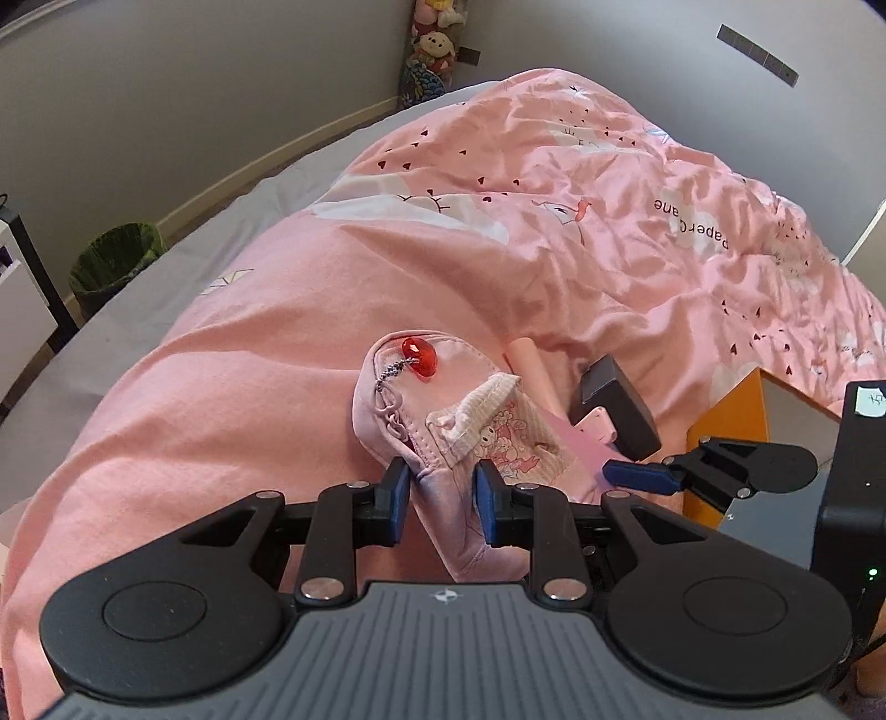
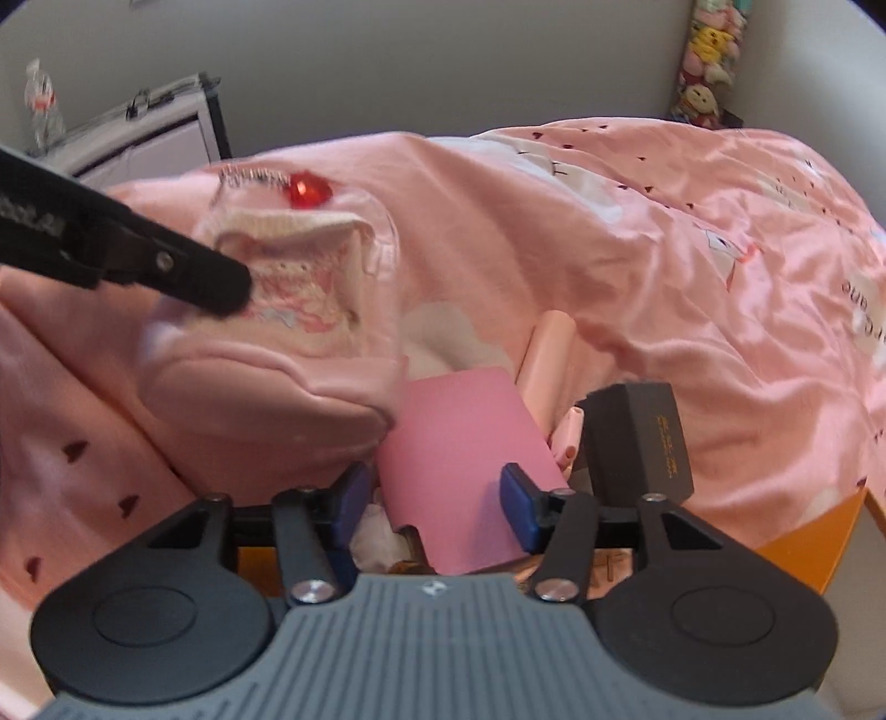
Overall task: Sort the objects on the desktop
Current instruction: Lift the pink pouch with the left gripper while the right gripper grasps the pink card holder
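Note:
My left gripper [image 1: 443,498] is shut on the lower edge of a pink fabric pouch [image 1: 459,421]. The pouch has a cartoon print and a red heart charm [image 1: 420,359], and it hangs lifted over the bedding. In the right wrist view the pouch [image 2: 288,310] is at upper left, with the left gripper's black finger across it. My right gripper [image 2: 437,495] is open, with a flat pink card [image 2: 459,437] between its pads and untouched by them. Beside the card stand a dark grey box [image 2: 637,437] and a pale pink tube [image 2: 548,354].
A rumpled pink duvet [image 1: 554,232] covers the bed behind. An orange desktop edge [image 1: 725,421] shows at the right. A green waste basket [image 1: 113,260] stands on the floor at left, and plush toys [image 1: 432,50] hang in the corner. A white cabinet [image 2: 155,138] is at far left.

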### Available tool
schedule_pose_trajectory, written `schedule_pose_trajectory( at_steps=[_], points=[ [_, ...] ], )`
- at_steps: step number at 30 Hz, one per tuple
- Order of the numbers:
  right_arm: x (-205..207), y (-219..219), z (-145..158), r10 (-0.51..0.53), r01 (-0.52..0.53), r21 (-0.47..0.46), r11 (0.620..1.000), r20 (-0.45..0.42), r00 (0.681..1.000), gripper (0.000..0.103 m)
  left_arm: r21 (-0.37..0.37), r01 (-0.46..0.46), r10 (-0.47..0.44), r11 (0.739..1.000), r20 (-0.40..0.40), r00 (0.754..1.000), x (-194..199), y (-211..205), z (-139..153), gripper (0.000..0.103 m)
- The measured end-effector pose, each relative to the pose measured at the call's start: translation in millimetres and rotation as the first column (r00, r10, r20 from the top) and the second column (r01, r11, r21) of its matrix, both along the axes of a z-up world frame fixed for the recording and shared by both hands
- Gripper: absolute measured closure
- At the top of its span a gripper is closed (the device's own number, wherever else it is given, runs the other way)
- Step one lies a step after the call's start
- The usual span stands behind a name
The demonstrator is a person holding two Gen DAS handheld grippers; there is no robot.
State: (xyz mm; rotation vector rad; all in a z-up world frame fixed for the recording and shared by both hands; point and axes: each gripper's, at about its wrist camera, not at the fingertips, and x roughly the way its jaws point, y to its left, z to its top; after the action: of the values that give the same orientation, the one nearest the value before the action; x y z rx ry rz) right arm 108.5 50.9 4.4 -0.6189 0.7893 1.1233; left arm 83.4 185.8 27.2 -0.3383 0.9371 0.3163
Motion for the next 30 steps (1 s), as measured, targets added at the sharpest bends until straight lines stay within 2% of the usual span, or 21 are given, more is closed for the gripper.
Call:
schedule_pose_trajectory(
  at_steps=[1,6,9,12,13,15,18,23,27,30],
  points=[
    [-3,3,-3,0.007,-0.006,-0.019,1.000,0.028,1.000,0.045,0.000,0.001,-0.001,1.000,-0.002,1.000,-2,1,-1,0.074],
    [-17,18,-19,0.076,-0.060,-0.101,0.993,0.169,0.983,0.028,-0.001,-0.007,0.007,1.000,-0.002,1.000,-9,6,-6,0.074],
    [-26,27,-32,0.103,-0.064,-0.154,0.986,0.264,0.959,0.028,-0.014,-0.009,0.009,1.000,0.003,1.000,-12,10,-7,0.074],
    [-28,33,-36,0.095,-0.042,-0.171,0.984,0.312,0.945,0.033,-0.014,-0.005,0.005,1.000,0.006,1.000,-13,12,-7,0.074],
    [-28,32,-35,0.087,-0.037,-0.165,0.986,0.309,0.947,0.034,-0.013,-0.002,0.003,1.000,0.008,1.000,-13,11,-7,0.074],
    [-27,27,-27,0.069,-0.029,-0.139,0.990,0.290,0.954,0.050,-0.013,0.003,-0.003,1.000,0.011,1.000,-14,11,-6,0.074],
    [-22,19,-10,0.021,0.003,-0.091,0.996,0.264,0.964,0.064,-0.011,0.011,-0.011,1.000,0.017,1.000,-14,11,-5,0.074],
    [15,2,12,-0.133,0.130,0.032,0.991,0.094,0.987,0.070,0.015,0.031,-0.031,0.999,0.020,0.999,-14,8,-5,0.074],
    [33,4,7,-0.176,0.176,0.037,0.984,0.013,0.984,0.069,0.054,0.049,-0.049,0.997,0.005,0.999,-10,3,-8,0.074],
    [35,1,7,-0.210,0.211,0.050,0.976,-0.019,0.978,0.073,0.069,0.056,-0.055,0.996,-0.005,0.998,-8,1,-9,0.074]
  ],
)
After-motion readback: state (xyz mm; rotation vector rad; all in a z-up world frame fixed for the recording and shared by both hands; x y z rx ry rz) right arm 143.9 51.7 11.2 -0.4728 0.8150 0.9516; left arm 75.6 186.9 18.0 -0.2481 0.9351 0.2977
